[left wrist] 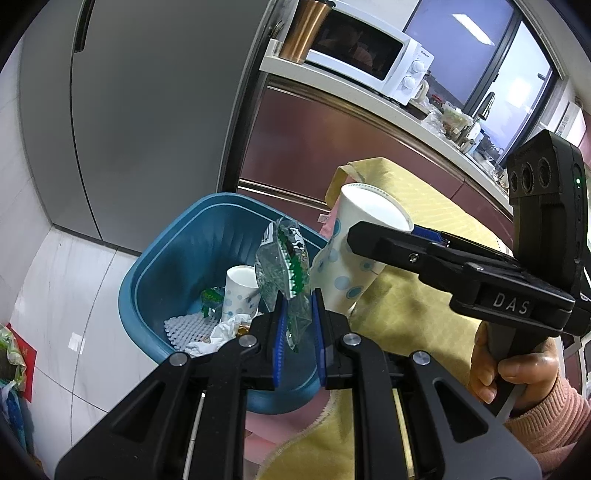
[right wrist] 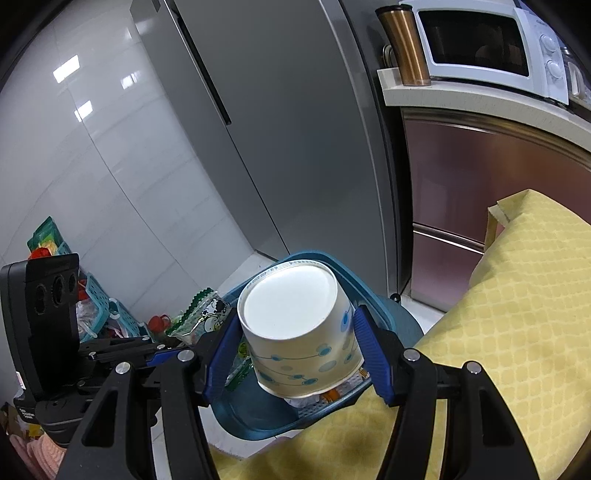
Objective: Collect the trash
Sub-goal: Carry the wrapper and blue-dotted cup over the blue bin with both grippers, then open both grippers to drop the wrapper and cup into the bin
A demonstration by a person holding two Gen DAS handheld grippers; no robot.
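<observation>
A blue trash bin [left wrist: 173,258] stands on the floor beside the yellow-clothed table [left wrist: 417,199]. Inside it lie a dotted paper cup [left wrist: 238,291], white foam netting [left wrist: 184,328], crumpled tissue and a green scrap. My left gripper [left wrist: 297,317] is shut on a clear and green plastic wrapper [left wrist: 286,262], held above the bin's near rim. My right gripper [right wrist: 295,339] is shut on a white paper cup with blue dots [right wrist: 299,325], tilted with its mouth toward the camera, over the bin [right wrist: 255,417]. That cup [left wrist: 354,247] also shows in the left wrist view, beside the wrapper [right wrist: 203,310].
A grey fridge [left wrist: 147,110] stands behind the bin. A counter carries a white microwave [left wrist: 369,55] and a copper tumbler [left wrist: 306,29]. Bags and a teal basket [right wrist: 99,306] clutter the floor at left. A hand in a pink sleeve [left wrist: 517,373] holds the right gripper.
</observation>
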